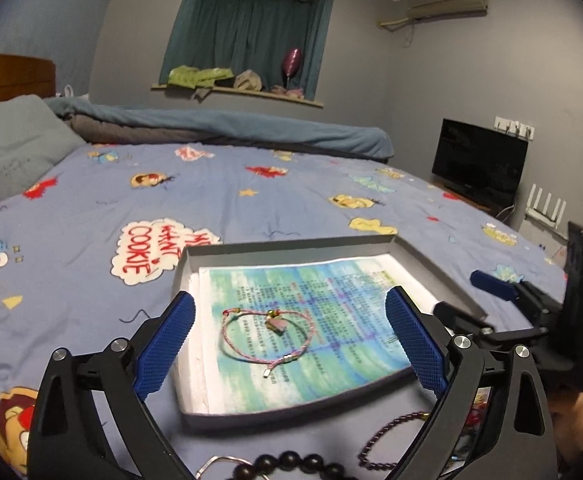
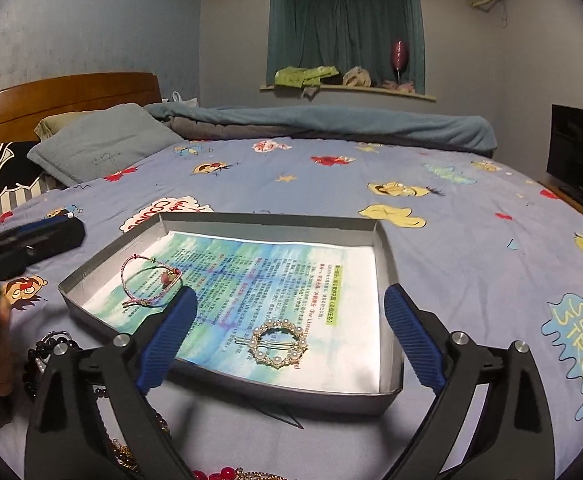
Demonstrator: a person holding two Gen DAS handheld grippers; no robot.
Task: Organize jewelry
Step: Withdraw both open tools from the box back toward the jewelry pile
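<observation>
Jewelry lies partly sorted into a shallow grey tray (image 2: 227,222) that sits on the cartoon-print bedsheet (image 2: 471,248). Inside the tray, on a printed blue-green paper sheet (image 2: 267,276), a pink cord bracelet (image 1: 267,334) rests near the left wall and a round pearl hair clip (image 2: 278,345) rests near the front wall, well apart from the bracelet. The left gripper (image 1: 291,344) hangs over the tray's front left part with its blue pads spread wide on either side of the bracelet, touching nothing. The right gripper (image 2: 289,340) hangs over the tray's front edge, equally spread, the pearl clip lying free between its fingers. In front of the tray, on the sheet, wait a dark wooden bead bracelet (image 1: 291,462), a purple bead bracelet (image 1: 391,432) and a thin silver bangle (image 1: 215,464).
</observation>
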